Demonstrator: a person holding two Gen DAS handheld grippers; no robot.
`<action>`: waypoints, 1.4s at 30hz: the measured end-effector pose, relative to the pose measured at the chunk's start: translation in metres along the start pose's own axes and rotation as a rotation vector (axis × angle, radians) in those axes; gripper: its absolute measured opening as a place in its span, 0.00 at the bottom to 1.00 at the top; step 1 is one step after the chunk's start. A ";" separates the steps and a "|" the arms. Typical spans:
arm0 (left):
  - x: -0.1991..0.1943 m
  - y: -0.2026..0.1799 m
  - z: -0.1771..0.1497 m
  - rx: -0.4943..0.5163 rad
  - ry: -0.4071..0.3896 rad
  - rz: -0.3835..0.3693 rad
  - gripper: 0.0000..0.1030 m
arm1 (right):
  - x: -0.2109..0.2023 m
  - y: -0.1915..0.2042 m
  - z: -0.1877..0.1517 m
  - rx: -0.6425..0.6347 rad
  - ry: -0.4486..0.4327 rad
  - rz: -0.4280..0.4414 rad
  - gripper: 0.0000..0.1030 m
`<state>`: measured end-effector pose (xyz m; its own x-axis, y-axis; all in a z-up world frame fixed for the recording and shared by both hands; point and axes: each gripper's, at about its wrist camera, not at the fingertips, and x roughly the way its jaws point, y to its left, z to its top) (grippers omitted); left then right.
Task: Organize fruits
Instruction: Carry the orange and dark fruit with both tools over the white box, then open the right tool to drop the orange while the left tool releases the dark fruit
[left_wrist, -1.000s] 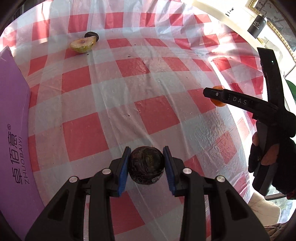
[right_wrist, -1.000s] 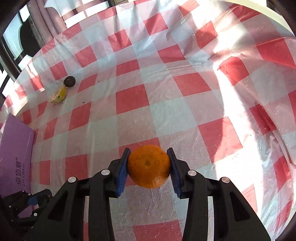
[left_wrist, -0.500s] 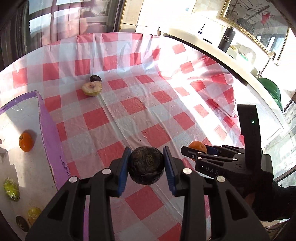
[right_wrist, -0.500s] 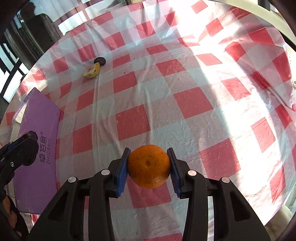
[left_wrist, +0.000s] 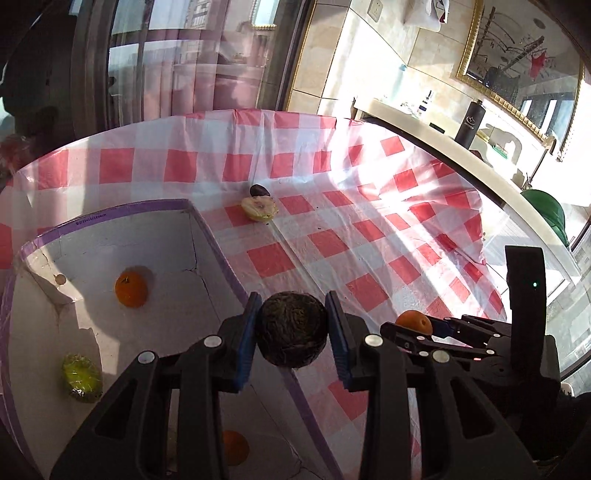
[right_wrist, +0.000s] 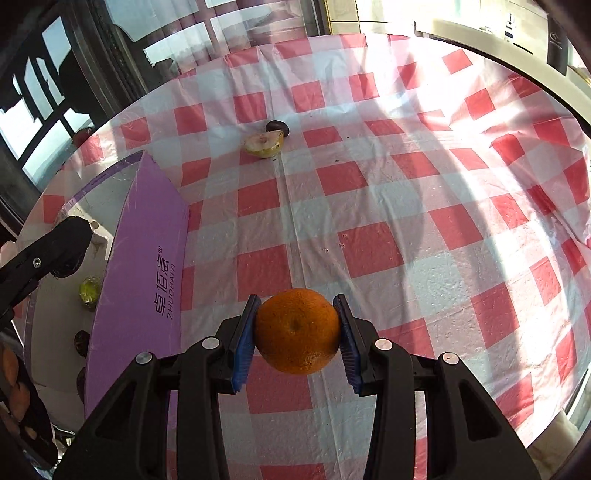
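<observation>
The red-checked tablecloth (right_wrist: 369, 206) fills the view, and along its left edge sits the purple-walled box (left_wrist: 218, 254), its pale floor already carrying an orange (left_wrist: 131, 288), a yellow-green fruit (left_wrist: 81, 376) and another orange (left_wrist: 233, 446) lower down, so a fair share of the sorting looks done. Both hands are loaded: the left gripper (left_wrist: 291, 338) pinches a dark, rough-skinned fruit (left_wrist: 291, 334) squarely between its blue pads, hovering right over the box's near wall, a release away from going in by my reckoning. The right gripper (right_wrist: 297, 332) clamps a second orange (right_wrist: 297, 330) dead centre between its pads, out over the cloth and beside the box's outer wall, with a sideways carry to come. Left on the table at the far side: a cut pale fruit half (right_wrist: 264, 144) and a small dark fruit (right_wrist: 277, 127) touching it.
</observation>
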<state>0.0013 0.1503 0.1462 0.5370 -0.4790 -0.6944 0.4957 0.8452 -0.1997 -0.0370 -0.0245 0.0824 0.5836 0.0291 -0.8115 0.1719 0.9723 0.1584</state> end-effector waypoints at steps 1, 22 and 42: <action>-0.003 0.008 -0.001 -0.007 0.000 0.027 0.34 | -0.003 0.010 0.003 -0.022 -0.013 0.012 0.39; -0.023 0.124 -0.043 -0.162 0.129 0.369 0.34 | 0.010 0.178 -0.036 -0.631 0.023 0.193 0.39; -0.016 0.145 -0.051 -0.289 0.188 0.357 0.58 | 0.037 0.191 -0.032 -0.648 0.043 0.125 0.42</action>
<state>0.0297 0.2931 0.0926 0.4931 -0.1192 -0.8618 0.0792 0.9926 -0.0920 -0.0081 0.1697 0.0649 0.5338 0.1473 -0.8327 -0.4155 0.9033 -0.1065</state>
